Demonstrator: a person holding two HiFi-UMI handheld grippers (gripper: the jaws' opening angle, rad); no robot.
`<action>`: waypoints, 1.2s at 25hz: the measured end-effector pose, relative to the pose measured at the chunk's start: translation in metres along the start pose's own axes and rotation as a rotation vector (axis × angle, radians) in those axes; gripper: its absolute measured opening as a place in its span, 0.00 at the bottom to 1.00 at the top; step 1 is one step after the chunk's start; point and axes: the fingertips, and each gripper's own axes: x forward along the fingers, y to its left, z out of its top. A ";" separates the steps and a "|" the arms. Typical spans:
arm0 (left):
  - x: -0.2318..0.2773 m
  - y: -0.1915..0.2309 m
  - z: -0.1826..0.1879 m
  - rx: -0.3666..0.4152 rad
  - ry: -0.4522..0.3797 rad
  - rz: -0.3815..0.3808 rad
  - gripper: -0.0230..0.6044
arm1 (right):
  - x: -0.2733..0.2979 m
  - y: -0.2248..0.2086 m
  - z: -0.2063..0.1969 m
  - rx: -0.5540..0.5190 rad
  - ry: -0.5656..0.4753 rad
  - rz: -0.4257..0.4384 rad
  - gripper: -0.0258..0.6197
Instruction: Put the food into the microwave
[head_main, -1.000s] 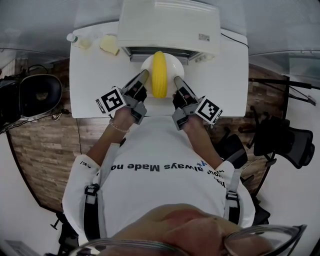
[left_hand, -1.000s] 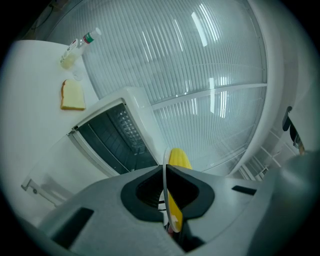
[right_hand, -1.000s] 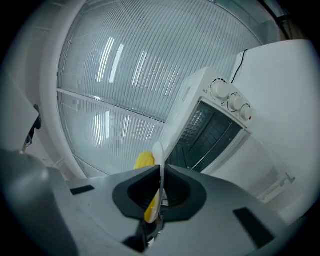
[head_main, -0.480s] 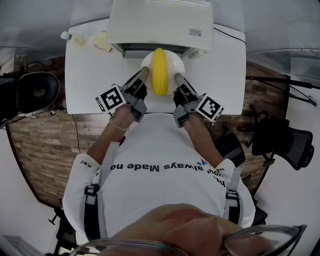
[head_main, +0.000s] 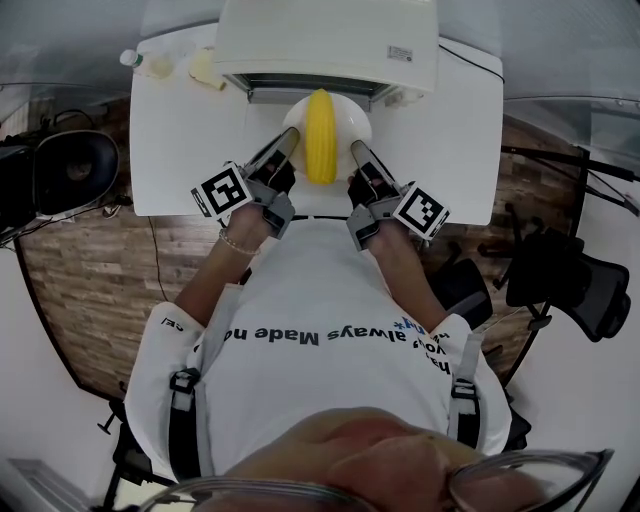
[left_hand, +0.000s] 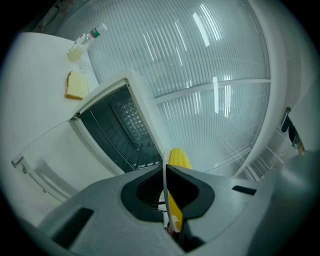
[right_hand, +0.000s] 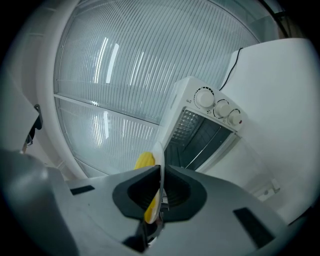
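A yellow corn cob (head_main: 320, 145) lies on a white plate (head_main: 345, 122) held just in front of the white oven (head_main: 330, 40). The plate's far edge reaches the oven mouth. My left gripper (head_main: 288, 148) is shut on the plate's left rim, and my right gripper (head_main: 356, 150) is shut on its right rim. In the left gripper view the rim (left_hand: 165, 165) runs edge-on between the jaws, with the corn (left_hand: 179, 159) beyond it and the open dark cavity (left_hand: 120, 132) ahead. The right gripper view shows the rim (right_hand: 158, 152), the corn (right_hand: 144, 160) and the oven's opening (right_hand: 200, 137).
The oven stands on a white table (head_main: 180, 150); its door (left_hand: 45, 160) is folded down. A bread slice (left_hand: 76, 86) and a small bottle (left_hand: 86, 41) lie at the table's far left. Control knobs (right_hand: 220, 107) sit on the oven's right side. Office chairs flank the table.
Both grippers have carried the plate with the corn a little forward, so its far edge now meets the oven opening. Grip is unchanged.
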 end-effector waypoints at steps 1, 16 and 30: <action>0.000 0.003 -0.001 -0.014 0.000 0.001 0.07 | 0.001 -0.002 -0.001 0.004 0.002 -0.002 0.07; 0.012 0.049 -0.005 -0.010 0.044 0.019 0.06 | 0.019 -0.047 -0.008 -0.014 0.017 -0.038 0.07; 0.041 0.090 0.006 -0.003 0.051 0.022 0.07 | 0.051 -0.083 -0.001 0.030 0.009 -0.052 0.07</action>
